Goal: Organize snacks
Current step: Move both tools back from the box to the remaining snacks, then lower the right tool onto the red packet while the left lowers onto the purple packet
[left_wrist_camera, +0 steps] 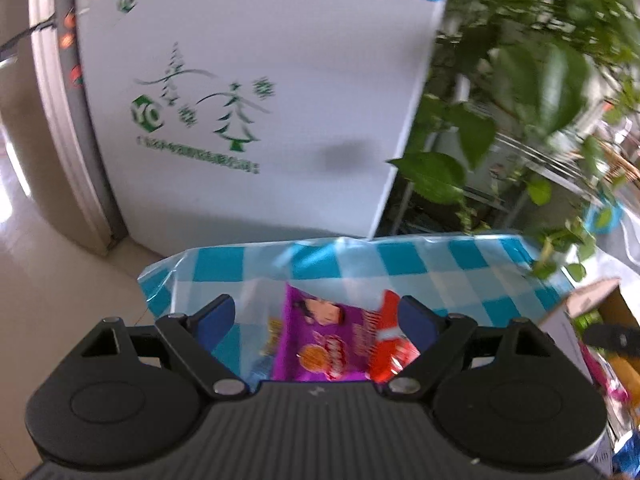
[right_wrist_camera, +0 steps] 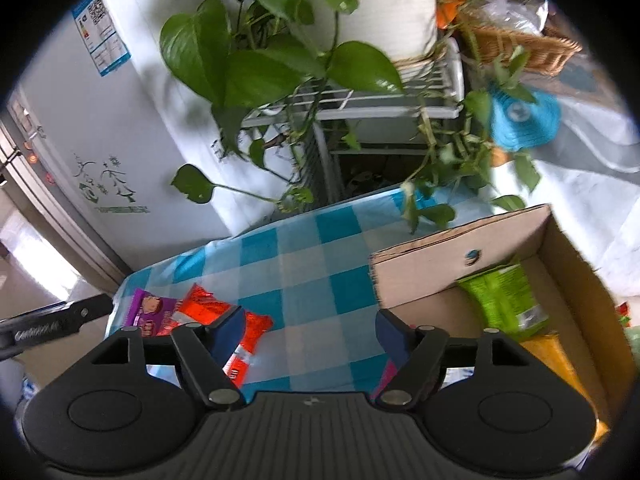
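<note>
A purple snack packet (left_wrist_camera: pixel 320 340) and a red snack packet (left_wrist_camera: pixel 390 344) lie on the blue checked tablecloth (left_wrist_camera: pixel 360 260). My left gripper (left_wrist_camera: pixel 316 320) is open above them, holding nothing. In the right wrist view the purple packet (right_wrist_camera: pixel 150 308) and red packet (right_wrist_camera: pixel 208 306) lie at the table's left end. My right gripper (right_wrist_camera: pixel 310 330) is open and empty over the cloth (right_wrist_camera: pixel 300 264). A cardboard box (right_wrist_camera: pixel 440 256) to its right holds a green packet (right_wrist_camera: pixel 500 300) and a yellow packet (right_wrist_camera: pixel 560 364). A pink packet (right_wrist_camera: pixel 388 376) peeks out by the right finger.
A white fridge (left_wrist_camera: pixel 248 92) stands behind the table's far end. A leafy plant (right_wrist_camera: pixel 272 52) on a white rack (right_wrist_camera: pixel 360 100) hangs over the table's back edge. A wicker basket (right_wrist_camera: pixel 520 46) sits further right. The left gripper's side (right_wrist_camera: pixel 56 320) shows at left.
</note>
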`<state>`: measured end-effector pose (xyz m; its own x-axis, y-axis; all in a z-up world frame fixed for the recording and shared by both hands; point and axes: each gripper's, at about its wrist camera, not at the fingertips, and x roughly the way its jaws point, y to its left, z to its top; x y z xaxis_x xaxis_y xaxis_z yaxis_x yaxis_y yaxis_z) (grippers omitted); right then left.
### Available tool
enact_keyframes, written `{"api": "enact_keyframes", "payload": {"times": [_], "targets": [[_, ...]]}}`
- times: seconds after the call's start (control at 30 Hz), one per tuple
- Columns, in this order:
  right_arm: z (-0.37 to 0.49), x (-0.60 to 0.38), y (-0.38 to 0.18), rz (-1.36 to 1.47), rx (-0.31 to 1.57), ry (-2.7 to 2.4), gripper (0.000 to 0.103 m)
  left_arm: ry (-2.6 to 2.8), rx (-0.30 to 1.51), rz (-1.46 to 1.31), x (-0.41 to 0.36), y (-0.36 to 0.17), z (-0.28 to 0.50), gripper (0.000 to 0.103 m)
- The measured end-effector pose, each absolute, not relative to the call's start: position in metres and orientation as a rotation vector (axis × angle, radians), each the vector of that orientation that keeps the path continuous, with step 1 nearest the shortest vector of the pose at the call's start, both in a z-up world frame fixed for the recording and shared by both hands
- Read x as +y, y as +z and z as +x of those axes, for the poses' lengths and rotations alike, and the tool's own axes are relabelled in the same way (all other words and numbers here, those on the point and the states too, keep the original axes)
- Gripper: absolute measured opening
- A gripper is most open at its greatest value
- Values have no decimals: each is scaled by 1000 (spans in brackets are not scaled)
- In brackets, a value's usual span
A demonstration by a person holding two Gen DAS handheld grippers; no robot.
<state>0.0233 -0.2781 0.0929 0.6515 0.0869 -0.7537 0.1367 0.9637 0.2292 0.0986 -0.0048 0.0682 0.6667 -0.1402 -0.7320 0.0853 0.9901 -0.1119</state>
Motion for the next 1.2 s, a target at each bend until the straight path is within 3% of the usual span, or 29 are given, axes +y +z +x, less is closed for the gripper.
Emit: {"api": "enact_keyframes", "payload": {"times": [0.3, 0.53, 0.77, 0.9, 1.07, 1.2], "targets": [[46, -255, 66, 385, 913, 75, 79, -80, 890, -136, 3, 44, 133, 88], [67, -236, 36, 517, 965, 128, 90, -97, 935, -163, 2, 23, 155, 88], [84, -207, 11, 515, 999, 142, 91, -88, 953, -175, 4, 8, 166, 88], [90, -196, 3, 513, 1006, 124, 98, -58, 943, -129, 1, 2, 171, 88], [91, -189, -2, 425, 1021, 91, 94, -37, 972, -46, -2, -7, 170, 88], [88, -197, 2, 409, 1041, 128, 79, -54, 1007, -4, 5, -2, 163, 88]]}}
